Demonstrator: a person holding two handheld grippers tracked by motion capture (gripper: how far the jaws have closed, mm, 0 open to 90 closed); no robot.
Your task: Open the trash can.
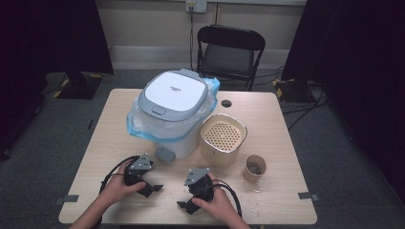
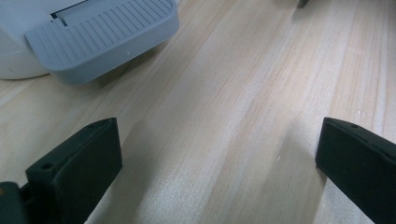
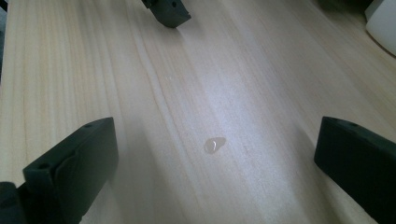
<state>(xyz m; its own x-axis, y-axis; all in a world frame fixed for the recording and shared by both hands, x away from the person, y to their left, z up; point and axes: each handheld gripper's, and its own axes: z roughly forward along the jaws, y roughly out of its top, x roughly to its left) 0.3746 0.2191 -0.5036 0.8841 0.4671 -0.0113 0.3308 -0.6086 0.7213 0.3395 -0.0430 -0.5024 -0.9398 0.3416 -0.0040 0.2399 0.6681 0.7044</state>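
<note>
Pale wood counter (image 1: 110, 143): both grippers, left (image 1: 152, 187) and right (image 1: 184, 206), rest at six o'clock, jaws apart, empty. White bin (image 1: 173, 112) sits at twelve; its grey pedal (image 2: 100, 37) looks easily knocked.

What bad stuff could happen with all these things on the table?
1. The paper cup stands near the table's right front and looks light; a claw swinging past could tip it and spill what's inside.
2. A drop of liquid lies between the open right claw's jaws and might make things slippery.
3. The bin's grey pedal sticks out near the left claw; a bump could shove it.
</note>
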